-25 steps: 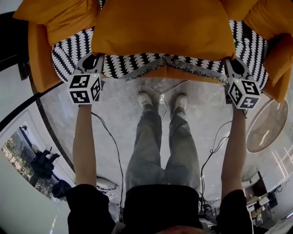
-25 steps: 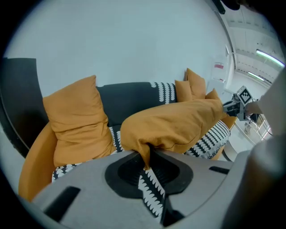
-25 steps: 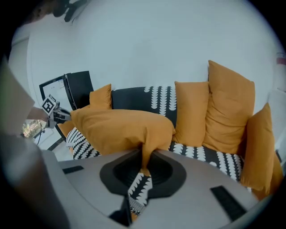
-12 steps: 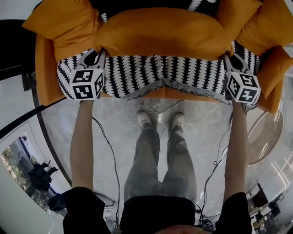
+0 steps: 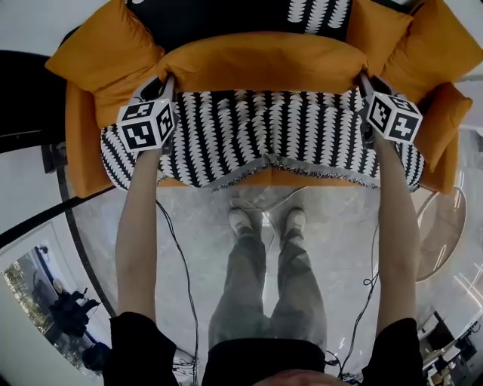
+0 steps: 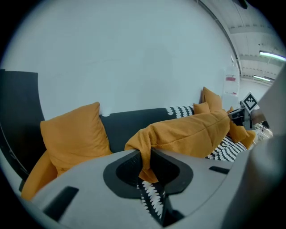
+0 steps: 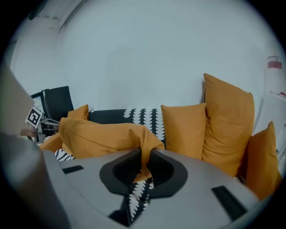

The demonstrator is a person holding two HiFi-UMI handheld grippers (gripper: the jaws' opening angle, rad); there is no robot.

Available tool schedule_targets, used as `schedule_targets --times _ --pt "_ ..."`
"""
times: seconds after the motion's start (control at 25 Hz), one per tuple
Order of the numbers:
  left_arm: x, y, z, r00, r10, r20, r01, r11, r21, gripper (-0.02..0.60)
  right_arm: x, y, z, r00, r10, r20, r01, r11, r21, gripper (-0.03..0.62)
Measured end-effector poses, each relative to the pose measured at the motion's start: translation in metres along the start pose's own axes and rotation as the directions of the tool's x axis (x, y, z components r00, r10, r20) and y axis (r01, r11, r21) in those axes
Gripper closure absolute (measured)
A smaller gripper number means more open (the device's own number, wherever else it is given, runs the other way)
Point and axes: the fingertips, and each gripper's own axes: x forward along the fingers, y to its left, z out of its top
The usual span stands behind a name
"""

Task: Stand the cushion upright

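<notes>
A long orange cushion (image 5: 264,62) hangs across the sofa seat, held up by its two near corners. My left gripper (image 5: 166,79) is shut on the cushion's left corner, and in the left gripper view a fold of orange cloth (image 6: 145,156) is pinched between the jaws. My right gripper (image 5: 361,78) is shut on the right corner, with the orange fabric (image 7: 144,162) squeezed between its jaws in the right gripper view. The cushion's body (image 6: 192,134) (image 7: 103,136) sags between the two grippers. Its underside is hidden.
A black-and-white patterned throw (image 5: 279,136) covers the seat and drapes over the front edge. Other orange cushions lean at the left (image 5: 106,53) and right (image 5: 423,45) ends. The dark sofa back (image 5: 204,19) lies behind. A round glass table (image 5: 441,226) and floor cables (image 5: 181,249) are nearby.
Both grippers have carried the cushion away from me toward the sofa back and somewhat higher. More of the patterned throw now shows in front of it.
</notes>
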Motion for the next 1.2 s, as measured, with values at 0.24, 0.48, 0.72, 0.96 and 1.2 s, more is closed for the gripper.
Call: schedule_targets --times 0.24,0.48,0.72,0.96,1.2 --pt "0.046 0.025 0.027 0.999 0.037 -0.019 -0.037 0.999 -0.007 0.537 0.043 -0.008 0.023 0.998 -0.05 0.05 0.045 0.994 0.099 0.56" --pt "0.062 0.034 0.062 0.998 0.066 0.008 -0.065 0.995 -0.077 0.521 0.051 -0.03 0.059 0.986 -0.103 0.134 0.079 0.981 0.177 0.553" --pt "0.024 0.059 0.076 0.985 0.076 0.153 -0.043 0.977 -0.207 0.474 0.028 -0.016 0.092 0.93 -0.104 0.352 -0.076 0.883 0.463 0.378" --pt "-0.008 0.037 0.054 0.976 0.017 0.217 0.041 0.965 -0.257 0.497 0.006 0.022 0.085 0.939 0.002 0.343 -0.12 0.939 0.323 0.425" --pt "-0.046 -0.007 0.043 0.97 -0.056 0.236 0.117 0.96 -0.252 0.554 -0.035 0.063 0.068 0.919 0.058 0.389 -0.204 0.916 0.345 0.543"
